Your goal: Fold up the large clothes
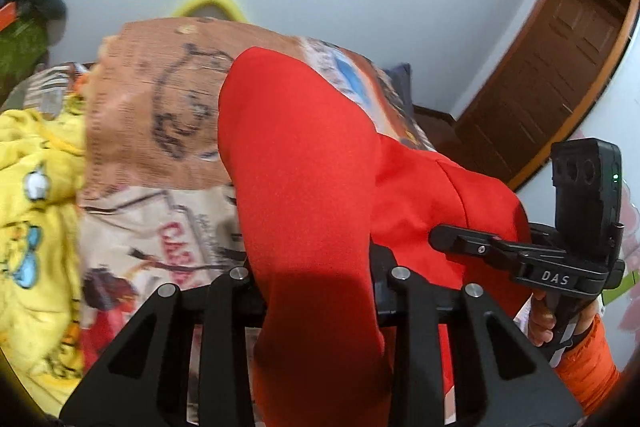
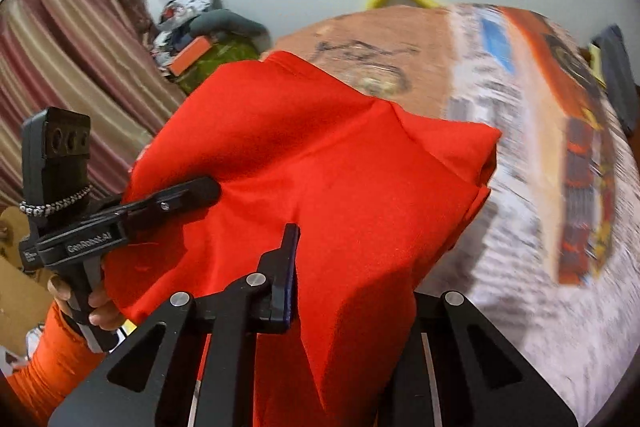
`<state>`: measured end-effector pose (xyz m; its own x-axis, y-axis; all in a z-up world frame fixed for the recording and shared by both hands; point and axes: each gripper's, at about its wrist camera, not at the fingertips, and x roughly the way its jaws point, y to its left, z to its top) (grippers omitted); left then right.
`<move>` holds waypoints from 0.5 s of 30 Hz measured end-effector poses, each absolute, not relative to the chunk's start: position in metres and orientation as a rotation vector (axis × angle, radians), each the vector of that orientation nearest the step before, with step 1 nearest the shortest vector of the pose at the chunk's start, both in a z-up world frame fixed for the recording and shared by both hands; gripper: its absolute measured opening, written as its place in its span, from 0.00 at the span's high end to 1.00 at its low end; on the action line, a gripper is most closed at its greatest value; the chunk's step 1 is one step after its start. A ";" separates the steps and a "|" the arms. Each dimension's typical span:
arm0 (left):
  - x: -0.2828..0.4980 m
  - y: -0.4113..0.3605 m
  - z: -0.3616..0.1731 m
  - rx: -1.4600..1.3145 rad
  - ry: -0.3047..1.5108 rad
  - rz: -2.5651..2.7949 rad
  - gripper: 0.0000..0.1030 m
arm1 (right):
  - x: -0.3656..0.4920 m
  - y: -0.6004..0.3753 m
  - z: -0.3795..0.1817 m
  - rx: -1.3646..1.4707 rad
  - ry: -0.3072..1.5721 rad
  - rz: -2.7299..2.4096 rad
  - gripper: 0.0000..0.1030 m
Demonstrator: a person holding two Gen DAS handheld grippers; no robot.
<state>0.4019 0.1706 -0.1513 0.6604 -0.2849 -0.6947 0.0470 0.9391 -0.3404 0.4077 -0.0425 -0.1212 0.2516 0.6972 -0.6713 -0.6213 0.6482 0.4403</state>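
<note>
A large red garment (image 1: 304, 155) hangs lifted above the bed, bunched between both grippers. In the left wrist view it rises out of my left gripper (image 1: 316, 267), whose fingertips are buried in the cloth; the jaws are shut on it. My right gripper (image 1: 444, 241) bites the garment's right side. In the right wrist view the red garment (image 2: 320, 155) spreads wide and drapes over my right gripper (image 2: 332, 259). Only one of its fingers (image 2: 290, 259) shows, pressed into the fabric. My left gripper (image 2: 200, 193) clamps the garment's left edge.
The bed carries a printed orange and beige sheet (image 1: 152, 131) (image 2: 500, 187). A yellow cartoon garment (image 1: 36, 187) lies at its left. A wooden door (image 1: 560, 67) stands right, a striped curtain (image 2: 60, 67) and a clutter pile (image 2: 208, 39) left. Orange sleeves (image 1: 588, 359) (image 2: 48, 355) hold the grippers.
</note>
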 end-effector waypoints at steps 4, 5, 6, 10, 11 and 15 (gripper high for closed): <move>0.403 0.216 -0.165 -0.330 0.841 -0.132 0.69 | 0.416 0.011 -0.135 0.042 0.980 0.931 0.85; 0.405 0.228 -0.173 -0.336 0.849 -0.113 0.69 | 0.418 0.020 -0.141 0.035 0.993 0.936 0.85; 0.406 0.243 -0.185 -0.352 0.868 -0.085 0.69 | 0.422 0.034 -0.152 0.028 1.017 0.942 0.85; 0.409 0.283 -0.237 -0.395 0.959 -0.024 0.69 | 0.434 0.076 -0.201 0.010 1.121 0.945 0.85; 0.410 0.292 -0.253 -0.403 0.992 -0.007 0.69 | 0.435 0.089 -0.216 -0.006 1.153 0.943 0.85; 0.402 0.315 -0.310 -0.440 1.074 0.031 0.61 | 0.432 0.125 -0.266 -0.102 1.246 0.934 0.83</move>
<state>0.4018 0.3146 -0.3097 0.4848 -0.1862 -0.8546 -0.2359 0.9130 -0.3327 0.4324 0.1253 -0.2658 0.0144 0.5468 -0.8372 -0.6505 0.6410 0.4075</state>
